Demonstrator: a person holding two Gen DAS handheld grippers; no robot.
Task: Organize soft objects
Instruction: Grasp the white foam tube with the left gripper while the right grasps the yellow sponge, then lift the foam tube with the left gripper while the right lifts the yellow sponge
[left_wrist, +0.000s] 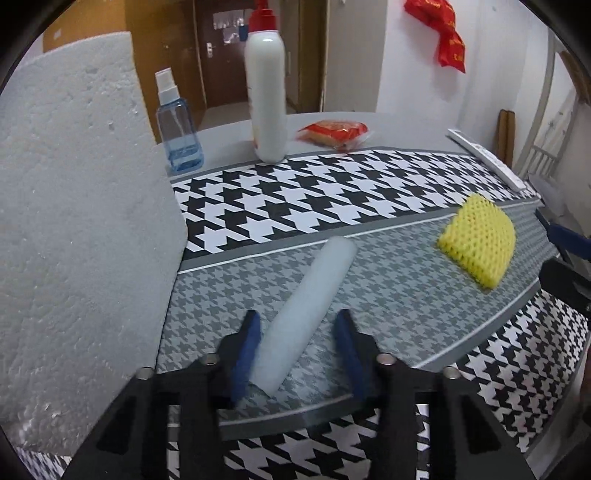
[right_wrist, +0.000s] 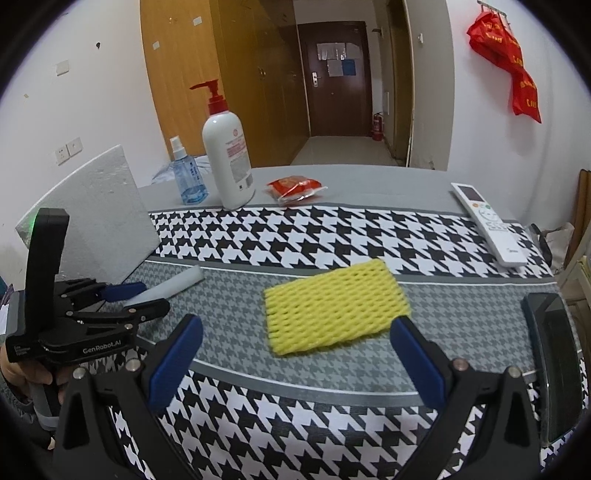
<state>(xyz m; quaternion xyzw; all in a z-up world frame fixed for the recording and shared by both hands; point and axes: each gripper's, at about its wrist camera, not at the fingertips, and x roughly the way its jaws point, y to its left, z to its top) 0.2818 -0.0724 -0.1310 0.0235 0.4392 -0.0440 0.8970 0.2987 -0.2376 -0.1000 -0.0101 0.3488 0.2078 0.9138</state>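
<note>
The left gripper (left_wrist: 297, 325) is down over a white foam roll (left_wrist: 306, 314) lying on the grey patterned band of the counter (right_wrist: 332, 236). Its blue pads (left_wrist: 245, 350) stand on either side of the roll's near end. The left pad looks to be against the foam, while a strip of cloth shows between the roll and the right pad, so I can't say for sure that it is squeezed; the jaws read as not yet clamped. From the right wrist view, the roll (right_wrist: 177, 284) pokes out past the left gripper (right_wrist: 131, 297) toward the middle of the counter.

The right gripper (right_wrist: 295, 339) hovers with its jaws spread wide and nothing in them, just short of a yellow foam net (right_wrist: 334, 308) lying flat on the same grey band, well apart from the roll.

A big white foam slab (left_wrist: 81, 229) leans at the left edge, close beside the roll. Along the far side stand a blue spray bottle (right_wrist: 188, 173) and a white pump bottle (right_wrist: 229, 158) next to each other, then a red snack packet (right_wrist: 295, 188), and a white remote (right_wrist: 487, 225) off to the right. A dark tray (right_wrist: 554, 362) sits at the near right corner.
</note>
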